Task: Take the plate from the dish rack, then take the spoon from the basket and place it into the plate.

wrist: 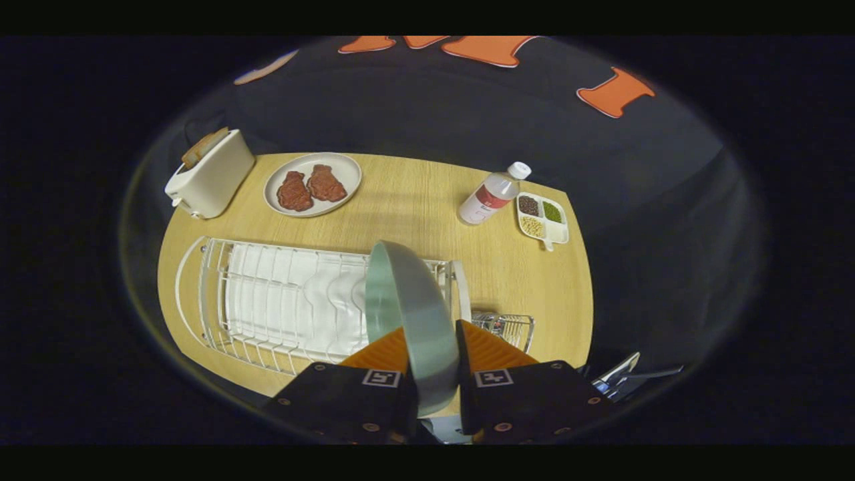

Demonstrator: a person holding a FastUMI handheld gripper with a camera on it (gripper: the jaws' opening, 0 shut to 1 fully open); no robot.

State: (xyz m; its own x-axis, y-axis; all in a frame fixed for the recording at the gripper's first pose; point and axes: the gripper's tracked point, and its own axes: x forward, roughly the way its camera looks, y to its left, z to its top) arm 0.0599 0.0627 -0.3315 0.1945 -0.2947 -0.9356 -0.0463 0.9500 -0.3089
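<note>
A grey-green plate (411, 314) stands on edge between my two orange fingers (384, 351), and my gripper (431, 347) is shut on its rim. The plate hangs above the right end of the white wire dish rack (267, 300), which lies on the wooden table (414, 200). Just right of the rack, beyond my right finger, sits a small wire basket (511, 327); my finger hides most of it, so I cannot make out the spoon.
A cream toaster (210, 175) stands at the table's far left. A plate with two pieces of meat (312, 185) lies beside it. A white bottle (491, 195) and a divided dish of beans (542, 217) sit at the far right. A metal object (618, 375) lies off the near right edge.
</note>
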